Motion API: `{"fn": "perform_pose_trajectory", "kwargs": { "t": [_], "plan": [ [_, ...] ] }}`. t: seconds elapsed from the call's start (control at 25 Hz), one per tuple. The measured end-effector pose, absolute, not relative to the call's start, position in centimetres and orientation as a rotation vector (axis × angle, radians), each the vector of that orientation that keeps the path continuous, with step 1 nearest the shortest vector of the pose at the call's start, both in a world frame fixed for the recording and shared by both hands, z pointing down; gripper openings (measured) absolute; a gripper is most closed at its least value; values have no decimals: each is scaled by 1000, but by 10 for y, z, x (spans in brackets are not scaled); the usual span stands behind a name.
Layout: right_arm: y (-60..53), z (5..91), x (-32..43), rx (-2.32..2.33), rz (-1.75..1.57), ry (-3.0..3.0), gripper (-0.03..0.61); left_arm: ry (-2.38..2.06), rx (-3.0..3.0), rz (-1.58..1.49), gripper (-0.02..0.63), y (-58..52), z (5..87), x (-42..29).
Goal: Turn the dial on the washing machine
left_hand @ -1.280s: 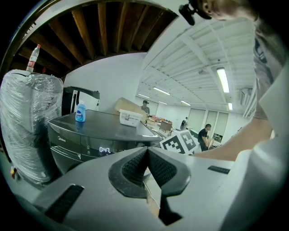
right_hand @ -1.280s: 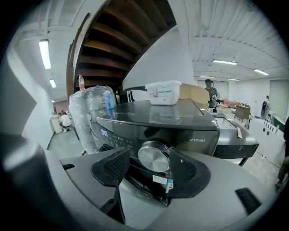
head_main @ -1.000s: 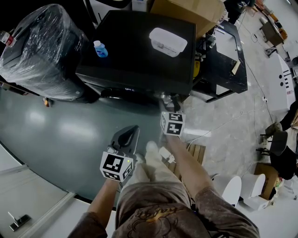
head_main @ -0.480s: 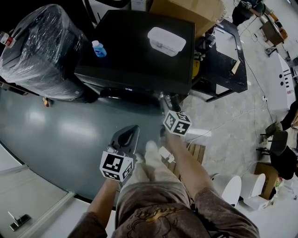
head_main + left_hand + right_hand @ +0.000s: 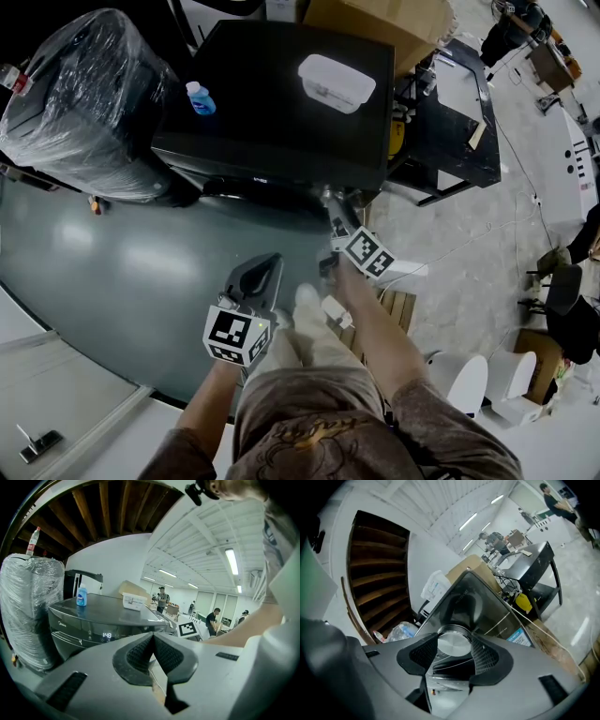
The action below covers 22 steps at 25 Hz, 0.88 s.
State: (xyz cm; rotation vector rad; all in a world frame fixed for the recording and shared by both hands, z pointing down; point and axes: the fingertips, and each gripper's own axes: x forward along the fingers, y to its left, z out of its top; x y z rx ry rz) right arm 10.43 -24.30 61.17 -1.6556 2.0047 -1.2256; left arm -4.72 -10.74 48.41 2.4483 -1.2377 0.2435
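Dial (image 5: pixel 453 641) on the front panel of the washing machine (image 5: pixel 281 103), toward its right end; pinched across the rim by the right gripper (image 5: pixel 453 651); grasp done, probably mid-turn at most, amount of rotation not readable; rest of the turn and release left. Round, flat-faced disc of brushed metal, shiny; dark ribbed rubber pads (image 5: pixel 485 656); washing machine top glossy black, hard, smooth. Left gripper (image 5: pixel 152 644) pressed together on nothing, low before the washing machine.

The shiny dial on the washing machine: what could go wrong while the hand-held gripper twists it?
The right hand-held gripper grips the smooth metal dial only at its rim, so the pads could slip off. It might also turn too far and change the lit display to a wrong setting.
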Motion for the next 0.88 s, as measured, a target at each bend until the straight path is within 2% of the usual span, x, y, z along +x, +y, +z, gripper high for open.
{"fn": "perform_pose_trajectory", "kwargs": {
  "t": [0.44,0.56,0.88],
  "plan": [
    [-239,618,109,-1506,-1335,1834,214,-1232,2449,251,-8,-107,485,-45],
    [-238,611,108,-1596,-1273,1980,245,-1230,2453,253,-8,-105,484,-45],
    [-239,599,91,-1832,-993,2482,255,-1226,2462,243,-8,-108,481,-44]
  ]
}}
